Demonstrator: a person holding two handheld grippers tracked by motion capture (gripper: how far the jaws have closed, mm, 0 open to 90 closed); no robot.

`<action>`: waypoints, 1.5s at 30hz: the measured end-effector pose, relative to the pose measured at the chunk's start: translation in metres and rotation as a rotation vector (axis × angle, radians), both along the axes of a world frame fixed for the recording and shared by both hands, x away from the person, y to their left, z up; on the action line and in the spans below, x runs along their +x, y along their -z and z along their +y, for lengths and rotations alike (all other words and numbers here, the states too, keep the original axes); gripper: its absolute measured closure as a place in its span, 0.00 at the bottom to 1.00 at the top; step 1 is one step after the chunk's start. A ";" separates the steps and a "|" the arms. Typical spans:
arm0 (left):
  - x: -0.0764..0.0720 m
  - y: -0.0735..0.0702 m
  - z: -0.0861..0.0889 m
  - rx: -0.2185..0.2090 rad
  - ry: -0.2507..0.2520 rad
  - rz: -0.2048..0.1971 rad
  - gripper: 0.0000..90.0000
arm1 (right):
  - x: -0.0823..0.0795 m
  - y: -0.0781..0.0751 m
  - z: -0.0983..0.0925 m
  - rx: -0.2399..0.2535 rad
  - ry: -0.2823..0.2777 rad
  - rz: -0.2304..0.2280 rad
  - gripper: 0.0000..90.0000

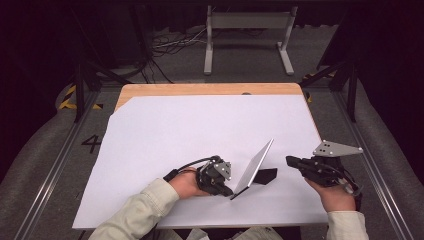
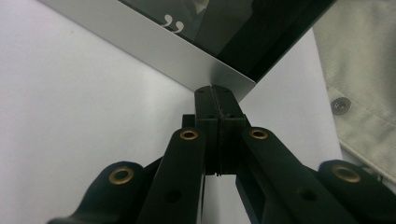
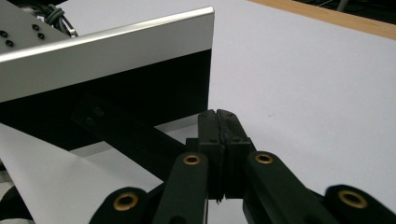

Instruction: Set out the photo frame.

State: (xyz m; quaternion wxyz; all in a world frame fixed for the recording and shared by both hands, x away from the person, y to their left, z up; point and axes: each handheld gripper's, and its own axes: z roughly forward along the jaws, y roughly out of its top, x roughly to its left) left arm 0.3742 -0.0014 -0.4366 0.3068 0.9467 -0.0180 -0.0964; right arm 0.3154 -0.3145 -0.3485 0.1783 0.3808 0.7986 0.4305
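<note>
A thin silver-edged panel (image 1: pixel 255 167), like a photo frame, stands tilted on the white sheet (image 1: pixel 200 130), propped by a black strut (image 1: pixel 265 176) on its right. My left gripper (image 1: pixel 227 191) is shut, with nothing between its jaws. In the left gripper view its tips (image 2: pixel 215 88) sit at the near lower corner of the panel (image 2: pixel 154 46). My right gripper (image 1: pixel 290 161) is also shut and empty, and it is held just right of the strut. The right gripper view looks past the shut tips (image 3: pixel 217 113) at the panel's back (image 3: pixel 107 51) and strut (image 3: pixel 130 135).
The white sheet covers most of a wooden table, whose bare edge (image 1: pixel 210 89) shows along the far side. A grey metal stand (image 1: pixel 247 37) and cables lie on the floor beyond. Metal rails run along both sides. A beige sleeve (image 2: pixel 364 74) is close by the left gripper.
</note>
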 end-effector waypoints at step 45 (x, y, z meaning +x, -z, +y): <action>-0.014 0.005 -0.071 -0.078 0.044 0.019 1.00 | -0.030 -0.004 -0.037 0.037 0.104 -0.009 0.98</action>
